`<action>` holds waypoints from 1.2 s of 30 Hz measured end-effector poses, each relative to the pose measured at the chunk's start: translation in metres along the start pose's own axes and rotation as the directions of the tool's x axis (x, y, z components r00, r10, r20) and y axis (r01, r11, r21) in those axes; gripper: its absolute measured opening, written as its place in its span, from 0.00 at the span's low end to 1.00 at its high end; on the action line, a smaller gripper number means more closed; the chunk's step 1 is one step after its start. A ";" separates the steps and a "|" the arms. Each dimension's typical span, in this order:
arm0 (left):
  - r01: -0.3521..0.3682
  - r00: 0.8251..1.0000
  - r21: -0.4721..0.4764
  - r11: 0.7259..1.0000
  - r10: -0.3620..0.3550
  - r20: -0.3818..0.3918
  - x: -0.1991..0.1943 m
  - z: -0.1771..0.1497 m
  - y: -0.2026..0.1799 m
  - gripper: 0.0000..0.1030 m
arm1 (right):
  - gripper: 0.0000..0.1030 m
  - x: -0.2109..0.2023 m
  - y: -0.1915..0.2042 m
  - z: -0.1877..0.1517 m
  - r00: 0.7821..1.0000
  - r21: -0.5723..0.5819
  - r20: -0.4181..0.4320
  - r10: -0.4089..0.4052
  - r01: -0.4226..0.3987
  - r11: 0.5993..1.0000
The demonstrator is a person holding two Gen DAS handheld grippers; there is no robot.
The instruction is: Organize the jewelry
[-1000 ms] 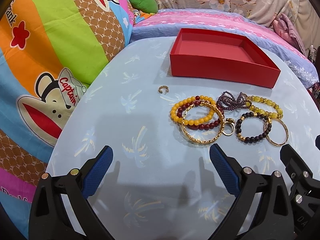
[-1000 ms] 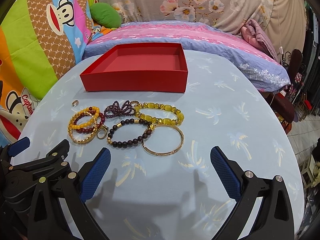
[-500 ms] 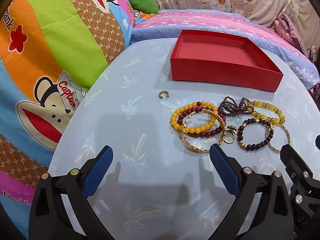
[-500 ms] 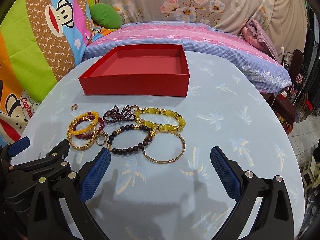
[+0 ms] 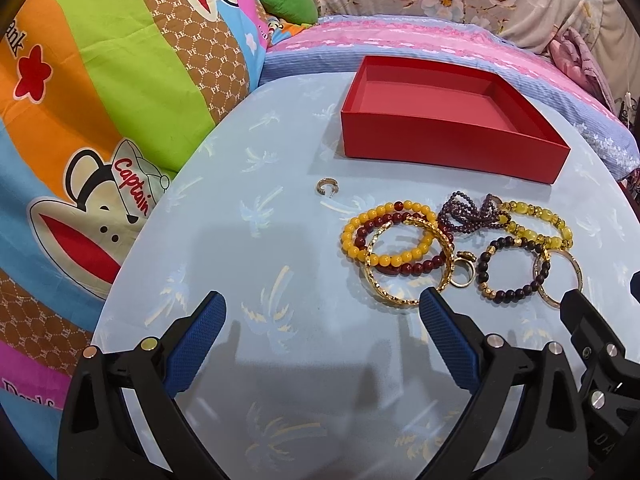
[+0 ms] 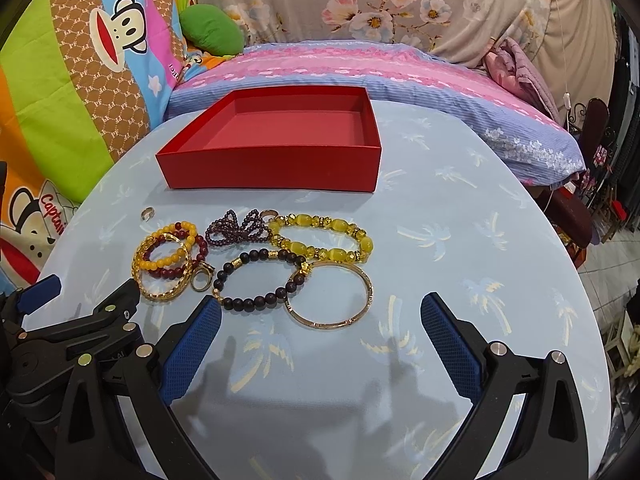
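An empty red box (image 5: 448, 136) (image 6: 276, 168) stands at the far side of the round table. In front of it lies a cluster of jewelry: yellow and dark red bead bracelets (image 5: 390, 258) (image 6: 172, 262) under a gold bangle (image 5: 404, 300) (image 6: 162, 294), a purple bead strand (image 5: 464, 216) (image 6: 236, 230), a yellow stone bracelet (image 5: 536, 232) (image 6: 320, 240), a dark bead bracelet (image 5: 512, 294) (image 6: 256, 300), a thin gold bangle (image 5: 558, 276) (image 6: 332, 300) and gold rings (image 5: 462, 272) (image 5: 325, 187) (image 6: 147, 213). My left gripper (image 5: 320, 328) and right gripper (image 6: 320, 332) are open, empty, hovering just short of the jewelry.
The table (image 5: 280, 260) (image 6: 460, 240) has a light blue cloth with palm prints. Colourful monkey-print bedding (image 5: 100, 120) rises at the left, a pink and blue bed (image 6: 360, 64) lies behind. The table edge drops off at the right, with dark furniture (image 6: 576, 216) beyond.
Both grippers have drawn closer to the jewelry and a little lower; the jewelry and box sit lower in both views. Jaws stayed open. Nothing on the table moved.
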State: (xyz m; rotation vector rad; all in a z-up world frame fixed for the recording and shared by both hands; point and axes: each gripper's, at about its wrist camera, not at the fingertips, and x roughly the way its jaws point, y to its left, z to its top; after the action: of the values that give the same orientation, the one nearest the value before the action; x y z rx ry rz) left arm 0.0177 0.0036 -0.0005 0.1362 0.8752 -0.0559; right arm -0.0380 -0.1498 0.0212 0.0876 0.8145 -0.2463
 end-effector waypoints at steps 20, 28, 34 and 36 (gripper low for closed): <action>0.083 0.996 -0.071 0.994 -0.085 -0.021 0.000 0.008 0.018 0.92 | 0.94 -0.001 -0.015 -0.003 1.000 0.038 0.003 -0.003 0.002 0.999; 0.142 0.988 -0.010 0.990 -0.143 -0.064 0.021 0.007 -0.014 0.92 | 0.94 0.004 -0.037 0.003 0.999 0.091 -0.004 -0.033 0.033 0.995; 0.150 0.987 0.029 0.988 -0.148 -0.058 0.030 0.010 -0.025 0.91 | 0.94 0.011 -0.039 0.003 0.999 0.101 -0.025 -0.035 0.038 0.994; 0.153 0.987 0.038 0.988 -0.150 -0.064 0.035 0.010 -0.028 0.89 | 0.94 0.014 -0.038 0.003 0.999 0.097 -0.032 -0.033 0.036 0.995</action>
State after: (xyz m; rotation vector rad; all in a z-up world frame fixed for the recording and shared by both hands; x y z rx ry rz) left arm 0.0448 -0.0256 -0.0232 0.1112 0.9451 -0.2137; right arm -0.0363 -0.1900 0.0139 0.1698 0.8341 -0.3178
